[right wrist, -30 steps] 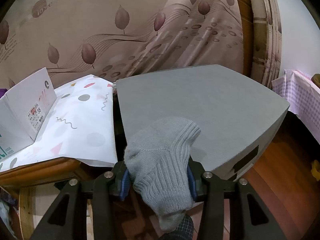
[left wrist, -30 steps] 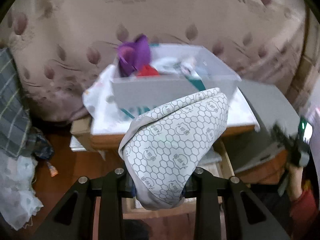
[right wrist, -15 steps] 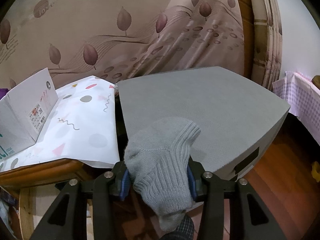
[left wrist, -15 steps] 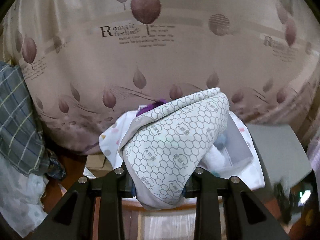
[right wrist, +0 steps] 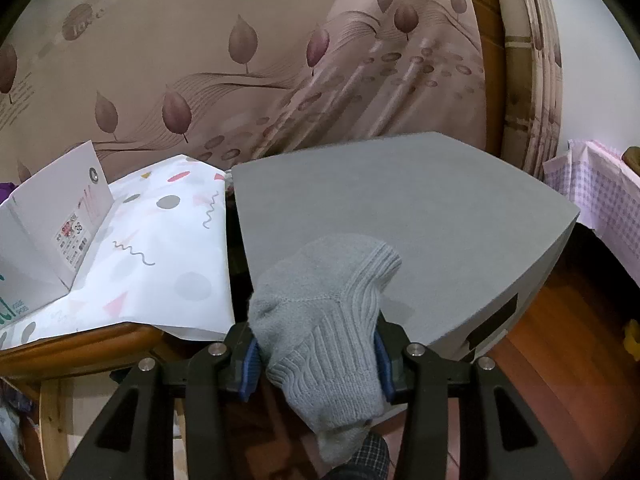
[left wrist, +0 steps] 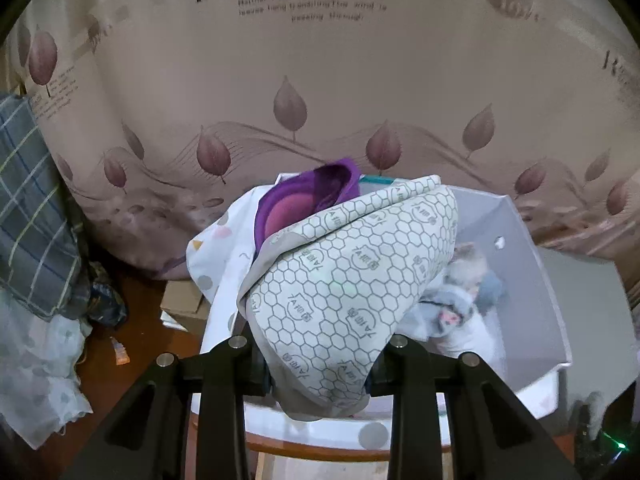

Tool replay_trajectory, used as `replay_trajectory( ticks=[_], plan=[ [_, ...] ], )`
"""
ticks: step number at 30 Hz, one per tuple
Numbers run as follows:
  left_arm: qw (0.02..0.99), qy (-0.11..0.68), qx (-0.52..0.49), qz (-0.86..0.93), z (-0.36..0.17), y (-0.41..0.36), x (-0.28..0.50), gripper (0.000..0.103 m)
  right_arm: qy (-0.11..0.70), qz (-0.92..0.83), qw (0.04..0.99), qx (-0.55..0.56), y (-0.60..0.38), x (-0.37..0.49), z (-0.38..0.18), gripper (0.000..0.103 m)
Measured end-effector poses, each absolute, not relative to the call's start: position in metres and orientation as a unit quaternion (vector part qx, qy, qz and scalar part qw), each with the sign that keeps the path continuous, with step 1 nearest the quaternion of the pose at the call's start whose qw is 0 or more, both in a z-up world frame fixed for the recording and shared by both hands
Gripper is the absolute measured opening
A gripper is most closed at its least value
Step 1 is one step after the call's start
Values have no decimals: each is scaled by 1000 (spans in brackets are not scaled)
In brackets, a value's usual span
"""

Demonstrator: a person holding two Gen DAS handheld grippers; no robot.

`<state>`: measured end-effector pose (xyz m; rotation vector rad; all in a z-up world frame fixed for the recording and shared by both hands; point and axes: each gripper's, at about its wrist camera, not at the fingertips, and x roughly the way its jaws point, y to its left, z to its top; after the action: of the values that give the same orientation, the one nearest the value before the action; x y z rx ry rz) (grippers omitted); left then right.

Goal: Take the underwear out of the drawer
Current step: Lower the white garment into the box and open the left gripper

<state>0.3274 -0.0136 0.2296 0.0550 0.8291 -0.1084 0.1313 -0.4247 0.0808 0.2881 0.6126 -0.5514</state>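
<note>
My left gripper (left wrist: 320,364) is shut on a folded piece of white underwear (left wrist: 348,280) with a grey honeycomb print, which bulges up between the fingers. It hangs over the near left part of the white box (left wrist: 532,280) that serves as the drawer. A purple garment (left wrist: 304,204) sits at the box's far left corner, and pale socks and small clothes (left wrist: 460,296) lie inside at the right. My right gripper (right wrist: 318,356) is shut on a grey knitted sock (right wrist: 324,308), held in front of a grey flat surface (right wrist: 400,208).
The box stands on a wooden table under a white cloth (right wrist: 160,248) with coloured shapes. A leaf-print curtain (left wrist: 320,80) hangs close behind. Left of the table are plaid fabric (left wrist: 28,220), a cardboard box (left wrist: 180,300) and clutter on the wooden floor.
The left gripper has carried the underwear forward and a little up, from in front of the box's near wall to above its open top. The right gripper and sock have stayed put.
</note>
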Motion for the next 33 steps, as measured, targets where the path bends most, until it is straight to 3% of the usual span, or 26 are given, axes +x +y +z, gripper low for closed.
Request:
replay_trajectory(
  ticks=[15,22,27,31,33],
  plan=[
    [903,426,44,-28,193,-2,350,32,302,-264,906,137,-422,134,79,46],
    [905,419,69,-28,195,-6,346,41,303,-264,906,136,-420,136,77,46],
    [908,412,75,-32,201,-5,342,52,303,-264,906,136,-418,135,77,46],
    [915,391,91,-35,210,-7,333,81,304,-263,906,133,-417,135,78,46],
    [920,376,99,-38,216,-9,327,82,303,-263,906,131,-416,135,78,46]
  ],
)
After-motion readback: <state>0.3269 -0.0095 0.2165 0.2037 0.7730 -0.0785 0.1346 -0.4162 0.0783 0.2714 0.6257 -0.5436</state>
